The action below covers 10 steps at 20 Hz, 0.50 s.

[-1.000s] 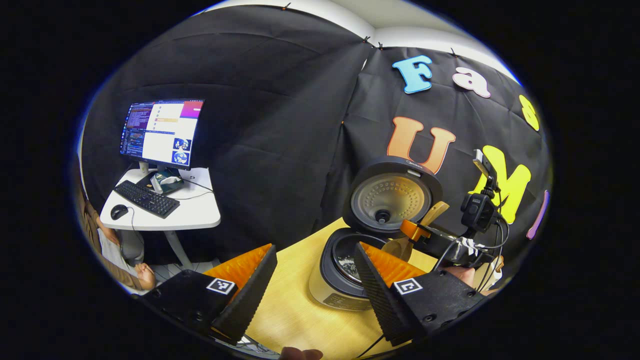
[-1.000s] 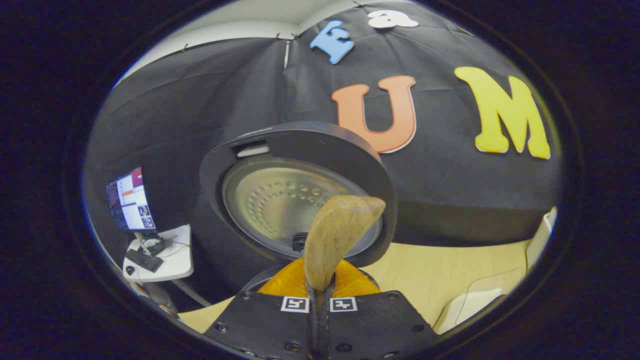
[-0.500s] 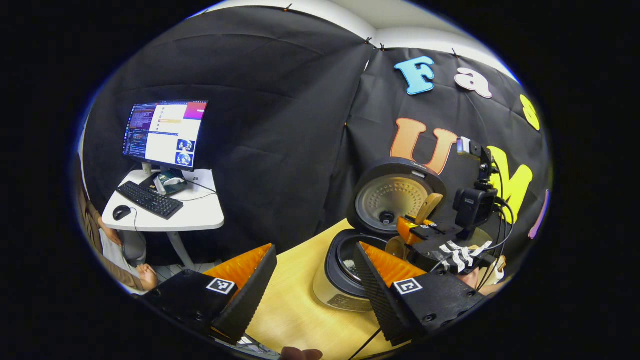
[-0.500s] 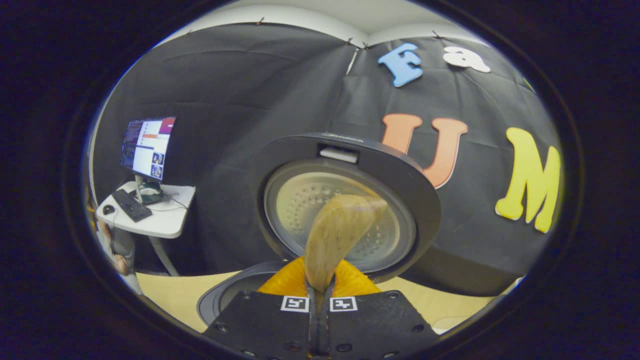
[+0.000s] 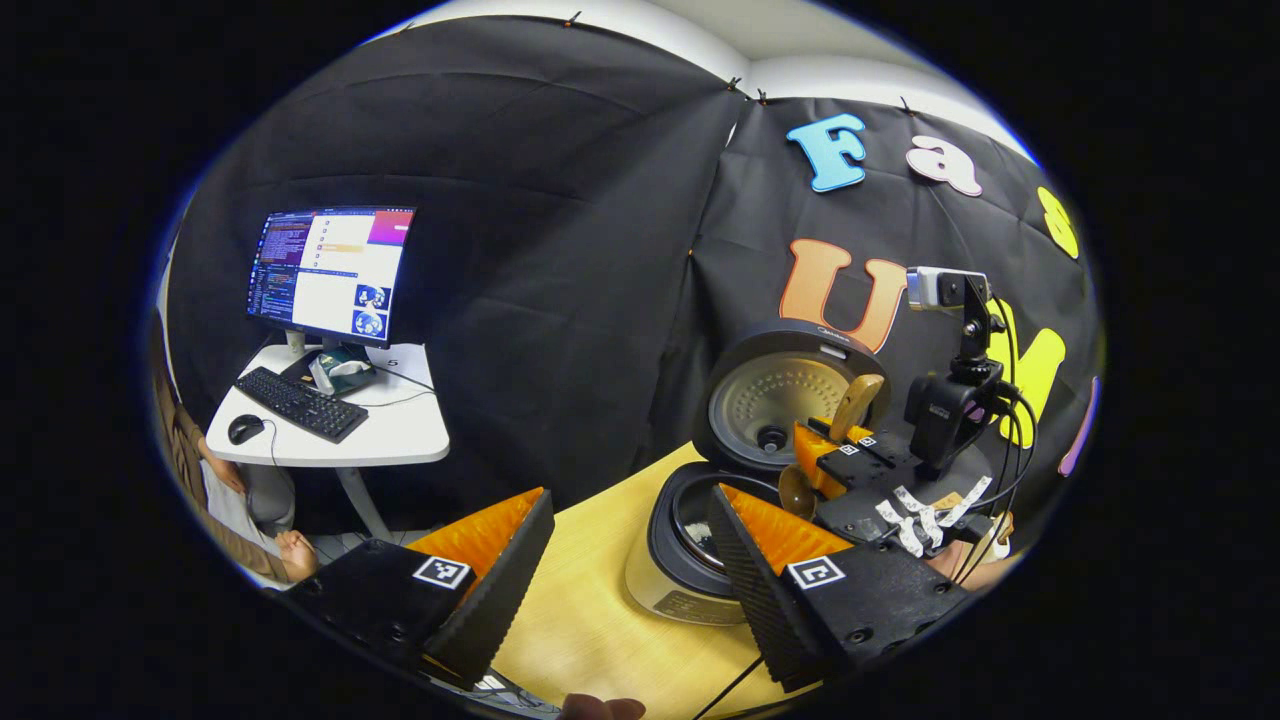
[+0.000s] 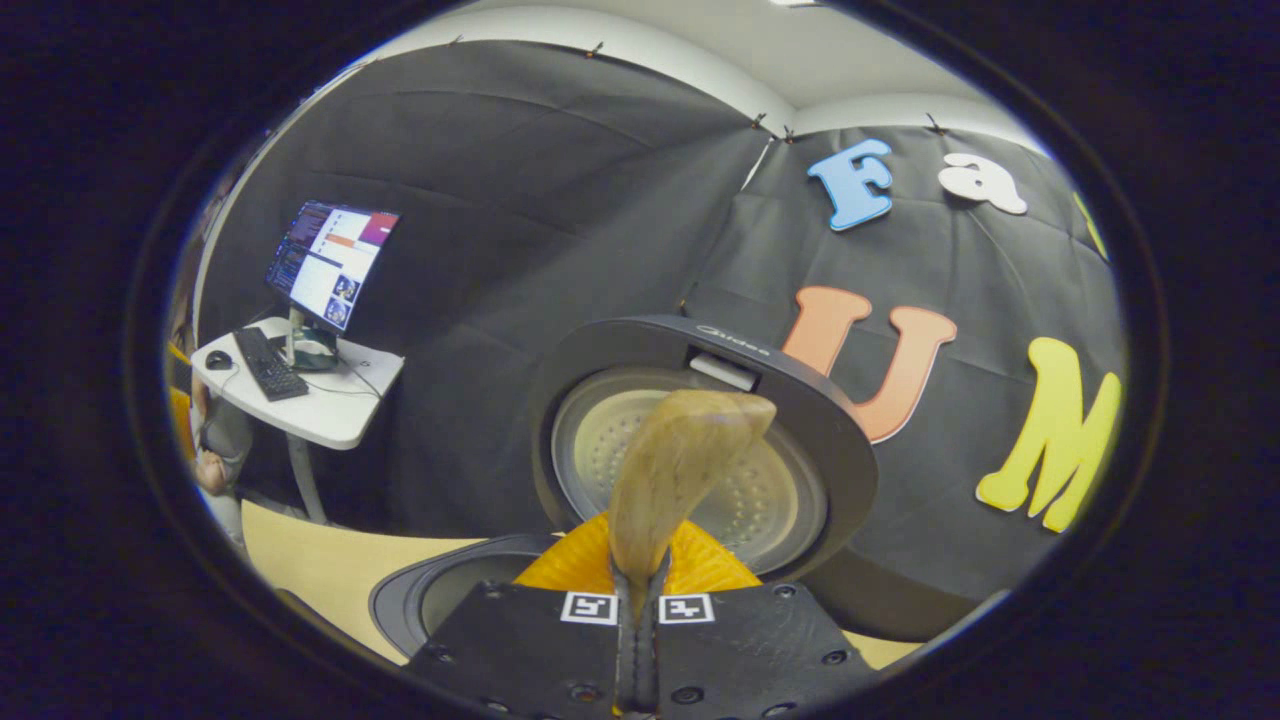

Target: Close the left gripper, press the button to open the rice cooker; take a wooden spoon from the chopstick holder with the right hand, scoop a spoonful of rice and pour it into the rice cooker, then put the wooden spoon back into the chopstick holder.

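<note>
Above the open rice cooker [image 6: 690, 450] on the counter [image 5: 590, 620], the right gripper [image 6: 640, 600] pinches the wooden spoon [image 6: 680, 470] while the left gripper [image 5: 630, 560] gapes wide; swinging away could clip the raised lid [image 5: 790, 400].

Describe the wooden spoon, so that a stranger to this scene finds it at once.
Find the rice cooker on the table, lid raised. Just before it, the right gripper clamps the wooden spoon, the sole pale wooden piece there.

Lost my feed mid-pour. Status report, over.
Right tongs shut on wooden spoon, held by the open rice cooker. Left tongs open, hanging near the cooker. Lid up, nothing blocking.
</note>
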Each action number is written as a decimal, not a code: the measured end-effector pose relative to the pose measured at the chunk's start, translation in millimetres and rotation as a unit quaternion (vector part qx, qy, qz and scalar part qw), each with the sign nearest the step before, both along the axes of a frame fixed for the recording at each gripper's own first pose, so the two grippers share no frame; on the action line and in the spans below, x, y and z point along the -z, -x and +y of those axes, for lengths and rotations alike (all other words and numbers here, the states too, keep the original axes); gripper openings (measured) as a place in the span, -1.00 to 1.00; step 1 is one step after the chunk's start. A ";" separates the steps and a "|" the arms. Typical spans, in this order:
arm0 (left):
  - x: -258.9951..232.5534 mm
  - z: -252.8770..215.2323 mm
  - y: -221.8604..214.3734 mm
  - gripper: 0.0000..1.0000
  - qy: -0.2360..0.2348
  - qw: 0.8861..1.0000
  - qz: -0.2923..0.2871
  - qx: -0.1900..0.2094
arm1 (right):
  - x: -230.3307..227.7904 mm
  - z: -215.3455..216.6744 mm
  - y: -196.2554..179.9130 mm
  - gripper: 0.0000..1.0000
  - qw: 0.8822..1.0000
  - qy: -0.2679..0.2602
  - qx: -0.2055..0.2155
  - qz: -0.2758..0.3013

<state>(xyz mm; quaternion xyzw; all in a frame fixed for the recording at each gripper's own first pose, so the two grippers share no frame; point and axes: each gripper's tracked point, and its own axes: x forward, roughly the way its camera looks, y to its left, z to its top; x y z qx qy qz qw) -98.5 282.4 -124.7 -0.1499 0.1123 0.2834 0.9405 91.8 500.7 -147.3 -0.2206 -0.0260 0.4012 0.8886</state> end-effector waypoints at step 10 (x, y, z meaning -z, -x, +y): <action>-8.2 -6.2 -5.1 0.98 -0.013 1.000 0.003 0.014 | 4.6 -2.2 -4.0 -0.99 0.994 -0.057 0.012 0.090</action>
